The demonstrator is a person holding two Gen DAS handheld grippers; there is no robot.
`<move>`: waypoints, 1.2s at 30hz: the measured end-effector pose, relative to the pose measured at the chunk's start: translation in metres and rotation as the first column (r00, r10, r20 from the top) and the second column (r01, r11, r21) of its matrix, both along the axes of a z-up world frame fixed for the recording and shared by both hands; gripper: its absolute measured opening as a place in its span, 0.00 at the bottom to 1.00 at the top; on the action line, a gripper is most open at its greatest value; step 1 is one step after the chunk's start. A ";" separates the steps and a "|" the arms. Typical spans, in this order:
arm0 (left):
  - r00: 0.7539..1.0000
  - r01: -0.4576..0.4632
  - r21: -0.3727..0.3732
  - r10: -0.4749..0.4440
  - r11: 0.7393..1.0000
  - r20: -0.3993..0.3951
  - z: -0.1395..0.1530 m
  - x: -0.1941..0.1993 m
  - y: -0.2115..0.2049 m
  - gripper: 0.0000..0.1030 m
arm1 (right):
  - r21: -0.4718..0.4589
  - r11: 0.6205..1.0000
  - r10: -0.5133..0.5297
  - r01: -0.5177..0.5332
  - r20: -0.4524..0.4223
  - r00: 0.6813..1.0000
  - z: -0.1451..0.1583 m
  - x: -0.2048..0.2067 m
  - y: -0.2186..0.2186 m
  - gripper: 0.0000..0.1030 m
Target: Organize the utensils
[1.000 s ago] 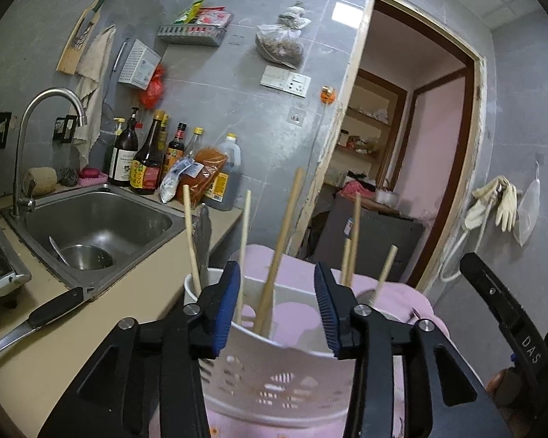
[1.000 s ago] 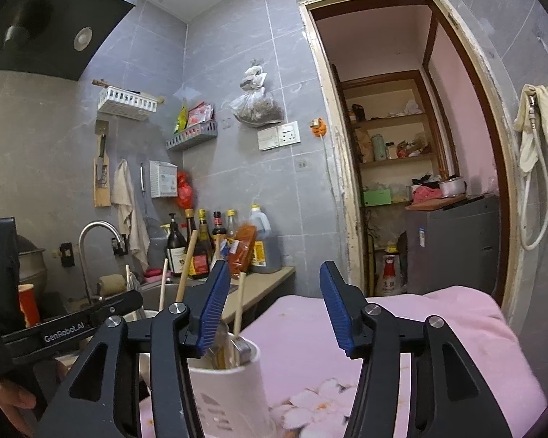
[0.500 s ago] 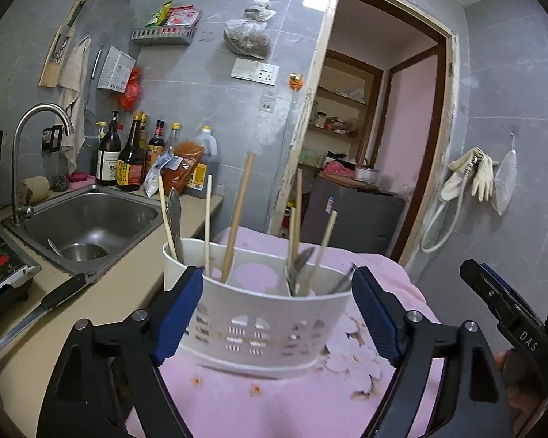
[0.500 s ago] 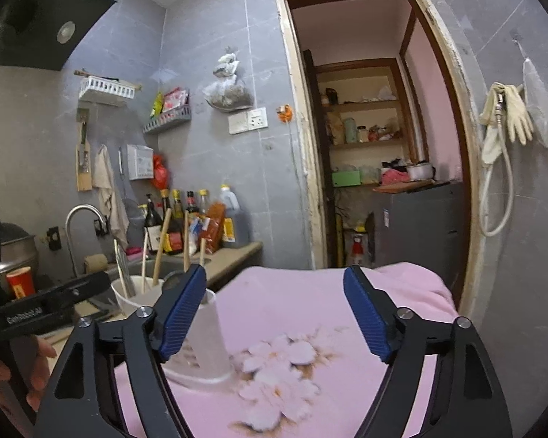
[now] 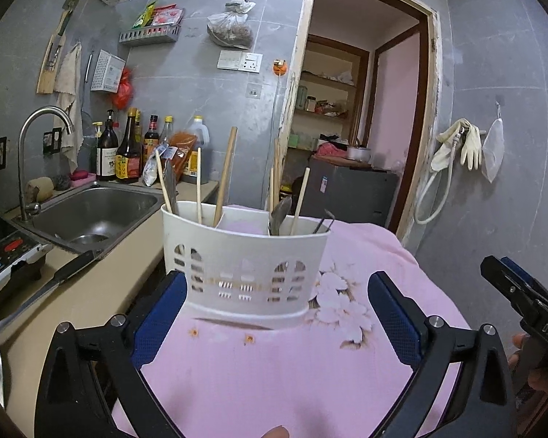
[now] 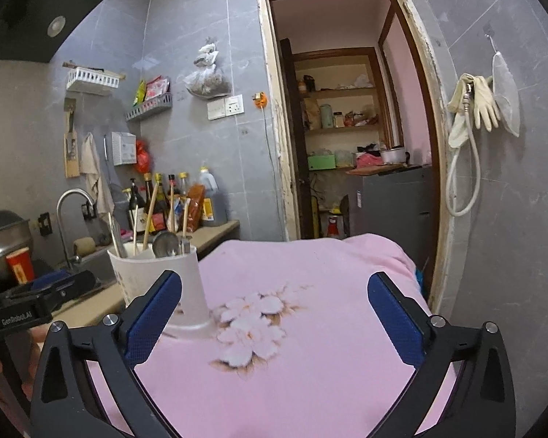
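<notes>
Both tongs, left (image 5: 274,314) and right (image 6: 274,314), just opened wide, empty, utensil caddy (image 5: 244,270) ahead, sink (image 5: 95,215) beside

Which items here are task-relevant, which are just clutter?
Job:
- caddy
- chopsticks
- spoon
- left gripper, open, nothing between its fingers
- right gripper, open too

Lying about:
- knife
- sauce bottles
- sink
- gloves

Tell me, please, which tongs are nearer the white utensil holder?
Left. The left tongs face the utensil holder head-on, open, its base just beyond their tips. The right tongs, also open, sit off to its right over the pink cloth.
</notes>
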State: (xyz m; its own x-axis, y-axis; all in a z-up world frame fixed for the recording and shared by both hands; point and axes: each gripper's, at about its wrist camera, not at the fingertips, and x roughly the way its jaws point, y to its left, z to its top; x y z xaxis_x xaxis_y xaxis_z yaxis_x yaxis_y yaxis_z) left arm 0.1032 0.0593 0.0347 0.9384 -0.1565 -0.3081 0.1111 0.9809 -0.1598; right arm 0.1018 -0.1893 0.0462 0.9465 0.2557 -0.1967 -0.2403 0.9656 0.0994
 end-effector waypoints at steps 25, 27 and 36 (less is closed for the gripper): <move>0.995 -0.083 0.057 0.079 0.995 0.067 -0.031 -0.057 -0.010 0.94 | -0.092 0.985 -0.137 0.145 0.084 0.987 -0.018 -0.067 0.005 1.00; 0.995 -0.079 0.050 0.076 0.996 0.070 -0.030 -0.058 -0.009 0.94 | -0.085 0.985 -0.142 0.149 0.083 0.986 -0.018 -0.066 0.004 1.00; 0.994 -0.085 0.040 0.082 0.996 0.077 -0.028 -0.061 -0.005 0.94 | -0.076 0.986 -0.142 0.148 0.080 0.987 -0.018 -0.067 0.002 1.00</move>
State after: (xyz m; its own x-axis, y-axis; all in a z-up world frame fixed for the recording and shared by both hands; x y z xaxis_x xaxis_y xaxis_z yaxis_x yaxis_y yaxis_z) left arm 0.0424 0.0545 0.0071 0.9683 -0.0651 -0.2410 0.0390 0.9930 -0.1117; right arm 0.0346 -0.1868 0.0279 0.9852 0.1008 -0.1388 -0.1010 0.9949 0.0062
